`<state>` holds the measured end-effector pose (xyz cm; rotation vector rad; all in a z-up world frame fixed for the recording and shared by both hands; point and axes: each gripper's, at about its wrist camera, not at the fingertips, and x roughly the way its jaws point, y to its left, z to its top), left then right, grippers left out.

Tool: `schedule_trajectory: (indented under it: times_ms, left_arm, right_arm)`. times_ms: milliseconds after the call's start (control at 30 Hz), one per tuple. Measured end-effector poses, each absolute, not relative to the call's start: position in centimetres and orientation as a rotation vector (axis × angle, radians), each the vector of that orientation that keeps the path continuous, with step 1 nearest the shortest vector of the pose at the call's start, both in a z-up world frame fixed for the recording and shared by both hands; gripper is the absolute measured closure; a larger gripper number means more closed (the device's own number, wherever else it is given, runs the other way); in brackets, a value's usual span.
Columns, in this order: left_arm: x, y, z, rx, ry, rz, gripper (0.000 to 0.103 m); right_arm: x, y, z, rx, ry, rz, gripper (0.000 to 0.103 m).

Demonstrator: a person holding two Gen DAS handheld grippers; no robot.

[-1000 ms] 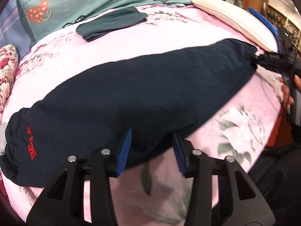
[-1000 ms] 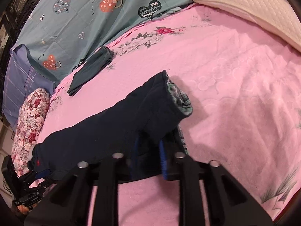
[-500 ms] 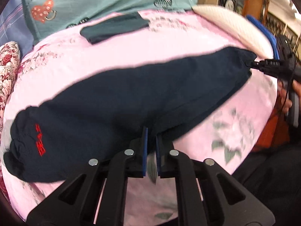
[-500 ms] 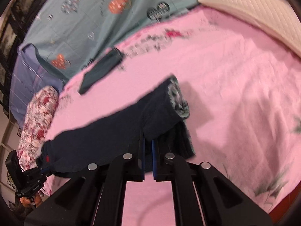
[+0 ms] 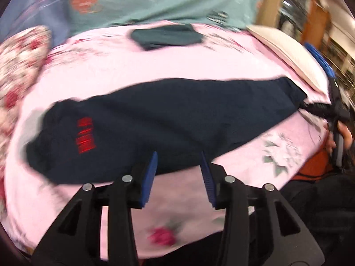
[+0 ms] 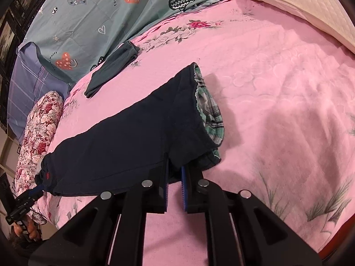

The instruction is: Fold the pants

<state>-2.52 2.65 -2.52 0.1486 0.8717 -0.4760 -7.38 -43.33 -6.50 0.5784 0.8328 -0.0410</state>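
Note:
Dark navy pants (image 5: 173, 124) with red lettering near the cuff lie folded lengthwise across the pink floral bedsheet (image 5: 137, 62). My left gripper (image 5: 178, 163) is open, its blue pads at the pants' near edge by the cuff end, holding nothing. In the right wrist view the pants (image 6: 133, 137) show a green plaid lining at the waist. My right gripper (image 6: 174, 173) has its jaws slightly apart at the waist corner, and the cloth hangs just ahead of the pads. The right gripper also shows in the left wrist view (image 5: 319, 110) at the waist end.
A folded dark green garment (image 5: 166, 36) lies at the far side of the bed. A white quilted pillow (image 6: 306, 6) lies at the right. A floral cushion (image 6: 40, 128) lies at the left. A teal heart-print sheet (image 6: 106, 11) hangs behind.
My left gripper shut on the pants' edge half a second ago and has now opened and let go. The left view has swung left. My right gripper's jaws have parted slightly.

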Motion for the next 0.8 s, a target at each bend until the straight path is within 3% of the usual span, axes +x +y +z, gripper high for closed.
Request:
schedule_trajectory:
  times_ms: [100, 267, 367, 500, 600, 800]
  left_arm:
    - [-2.2, 7.7, -1.8, 0.057, 0.844, -0.339, 0.061]
    - [-0.7, 16.0, -1.7, -0.207, 0.818, -0.159, 0.047]
    - [0.5, 17.5, -2.2, -0.294, 0.808, -0.152, 0.044]
    - [2.8, 18.5, -3.9, -0.402, 0.853, -0.142, 0.047]
    - [3.4, 19.0, -5.1, -0.454, 0.898, -0.108, 0.056]
    - [2.7, 19.7, -4.6, -0.442, 0.898, -0.082, 0.056]
  right_arm:
    - [-7.0, -43.1, -6.3, 0.579, 0.841, -0.049, 0.086]
    - [-6.5, -42.3, -5.9, 0.542, 0.845, -0.054, 0.071]
    - [-6.4, -41.9, -5.9, 0.523, 0.842, -0.059, 0.068]
    - [-6.4, -41.8, -5.8, 0.521, 0.84, -0.06, 0.068]
    - [-6.4, -41.8, -5.8, 0.514, 0.84, -0.06, 0.068]
    - [-6.4, -42.1, -5.9, 0.515, 0.835, -0.052, 0.068]
